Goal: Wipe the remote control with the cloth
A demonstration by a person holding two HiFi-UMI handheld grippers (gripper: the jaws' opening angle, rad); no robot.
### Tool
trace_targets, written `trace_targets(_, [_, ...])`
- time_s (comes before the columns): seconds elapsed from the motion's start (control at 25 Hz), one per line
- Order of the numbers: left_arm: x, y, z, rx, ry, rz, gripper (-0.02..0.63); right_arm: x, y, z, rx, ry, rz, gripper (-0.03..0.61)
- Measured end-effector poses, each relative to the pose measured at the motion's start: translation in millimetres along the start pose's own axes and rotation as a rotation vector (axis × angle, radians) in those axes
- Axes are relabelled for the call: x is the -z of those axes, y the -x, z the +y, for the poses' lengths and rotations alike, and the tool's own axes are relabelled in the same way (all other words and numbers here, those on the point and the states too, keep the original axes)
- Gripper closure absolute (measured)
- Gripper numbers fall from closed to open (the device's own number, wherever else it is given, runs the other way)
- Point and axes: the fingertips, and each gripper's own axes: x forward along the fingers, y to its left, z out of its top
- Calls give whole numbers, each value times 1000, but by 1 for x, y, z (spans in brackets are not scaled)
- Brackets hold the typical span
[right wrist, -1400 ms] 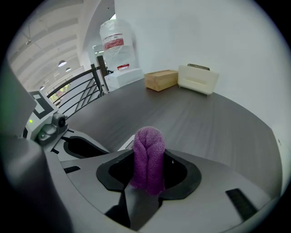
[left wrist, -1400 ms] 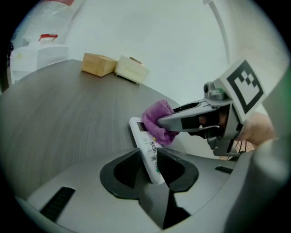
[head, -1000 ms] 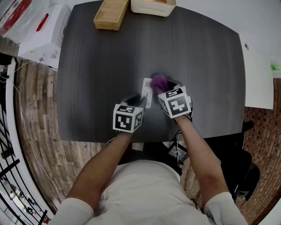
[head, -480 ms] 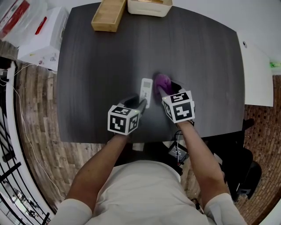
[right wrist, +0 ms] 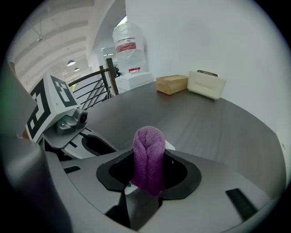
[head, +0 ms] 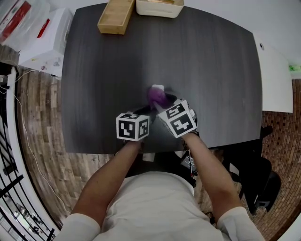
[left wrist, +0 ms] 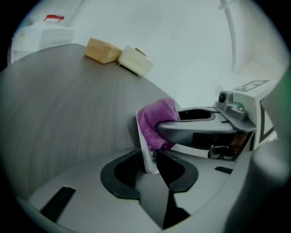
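Observation:
A white remote control lies on the dark table, its near end gripped edge-on by my left gripper, which is shut on it. In the left gripper view the remote stands between the jaws of the left gripper. My right gripper is shut on a folded purple cloth, which rests on the remote and hides most of it. The right gripper view shows the cloth pinched in the right gripper, with a white corner of the remote behind it.
A wooden box and a cream tray stand at the table's far edge. A white carton sits beyond the left edge, a white board past the right. The table's near edge lies just under the grippers.
My right gripper has swung left with the cloth, from beside the remote's right edge onto the remote. The left gripper has stayed almost in place, still holding the remote.

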Motion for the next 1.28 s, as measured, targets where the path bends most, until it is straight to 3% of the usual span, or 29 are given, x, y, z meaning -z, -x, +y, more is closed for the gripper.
trace_targets(0.12, [0,-1,0,-8,48,-10,503,2,4,-9,26,-12,-8,409])
trace_targets(0.36, [0,-1,0,-14,53,-14,503,15,14,-24,92,-53,-5,408])
trace_targets(0.56, [0,-2,-1,-13,47,-11,503,26,22,-35,170,16,9,408])
trace_targets(0.76, [0,-2,0,-14,45,-11,503,39,31,-63,304,92,43,408])
trace_targets(0.92, [0,-2,-1,-14,39,-18,506,61,41,-91,378,-14,71,408])
trace_targets(1.12, [7,-4,-10,16,1,20,506,64,46,-74,310,-215,-3,408])
trace_targets(1.28, [31,-11,-34,89,-74,111,505,55,33,-51,205,-225,-31,408])
